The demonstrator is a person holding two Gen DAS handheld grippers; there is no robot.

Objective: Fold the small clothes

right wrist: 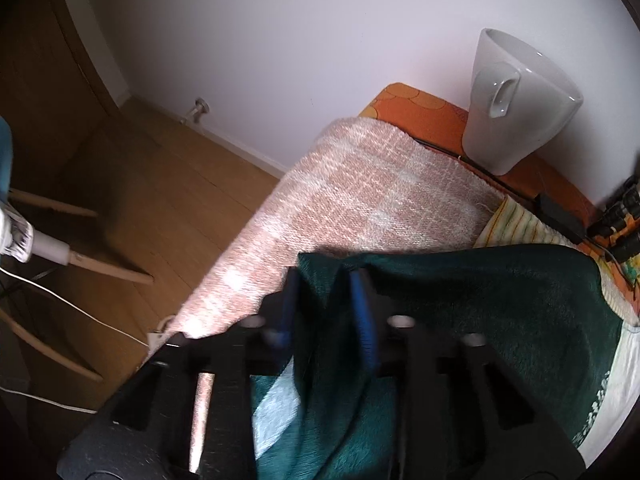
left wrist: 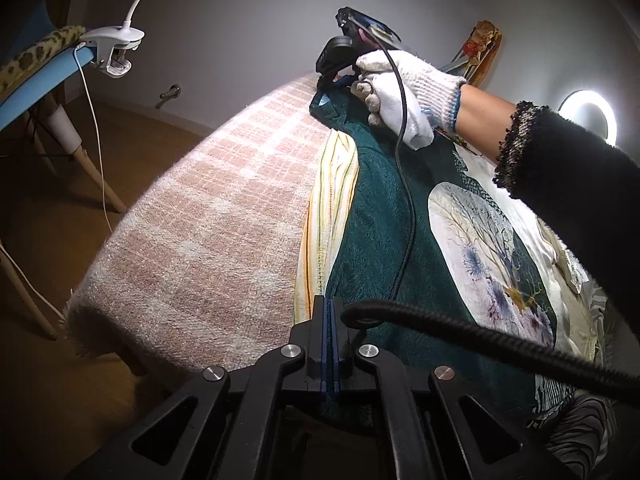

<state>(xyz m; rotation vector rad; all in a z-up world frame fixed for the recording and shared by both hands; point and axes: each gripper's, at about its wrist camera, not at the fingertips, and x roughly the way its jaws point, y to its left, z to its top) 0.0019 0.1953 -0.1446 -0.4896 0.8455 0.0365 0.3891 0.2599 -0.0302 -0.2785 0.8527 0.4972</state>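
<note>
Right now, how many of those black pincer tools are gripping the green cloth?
2. The left gripper pinches the dark green garment at its near edge; the right gripper, in the gloved hand, has the far corner between its blue pads.

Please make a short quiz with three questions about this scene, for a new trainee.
1. True or false: the left gripper is shut on the green garment.
2. Which lies directly under the green garment's left edge: A) yellow striped cloth, B) a towel?
3. What white object stands by the wall in the right wrist view?

Key: 1 true; 2 A; 3 a white mug.
</note>
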